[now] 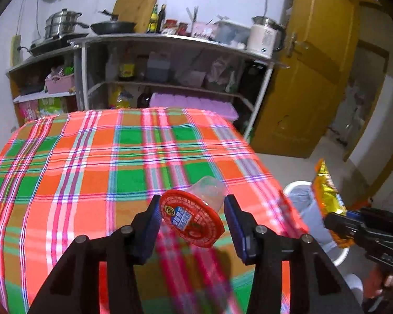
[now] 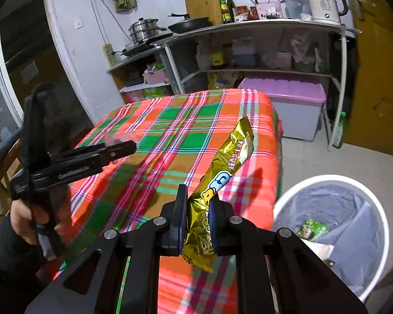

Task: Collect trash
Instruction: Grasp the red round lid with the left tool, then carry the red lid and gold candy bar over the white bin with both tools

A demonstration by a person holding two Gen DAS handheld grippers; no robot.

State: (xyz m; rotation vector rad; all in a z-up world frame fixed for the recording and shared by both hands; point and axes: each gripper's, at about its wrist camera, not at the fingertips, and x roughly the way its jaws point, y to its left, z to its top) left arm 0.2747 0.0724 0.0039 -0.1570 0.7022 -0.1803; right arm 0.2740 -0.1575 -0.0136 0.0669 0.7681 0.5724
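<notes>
A table (image 1: 65, 183) in a bright checked cloth is being shown, with a white bin (image 2: 374, 209) down beside it. A clear plastic cup (image 1: 194, 209) with a red lid is being squeezed by the left gripper (image 1: 192, 225); it looks light and easily crushed, so its sides are best held gently. A thin, crinkly gold wrapper (image 2: 222, 178) is being pinched at its bottom end by the right gripper (image 2: 197, 225), near the bin.

Our left gripper (image 1: 192, 218) angles downward at lower centre, jaws fairly wide, clamping something between them. Our right gripper (image 2: 197, 218) tilts downward too, jaws nearly closed, pinching something thin.
</notes>
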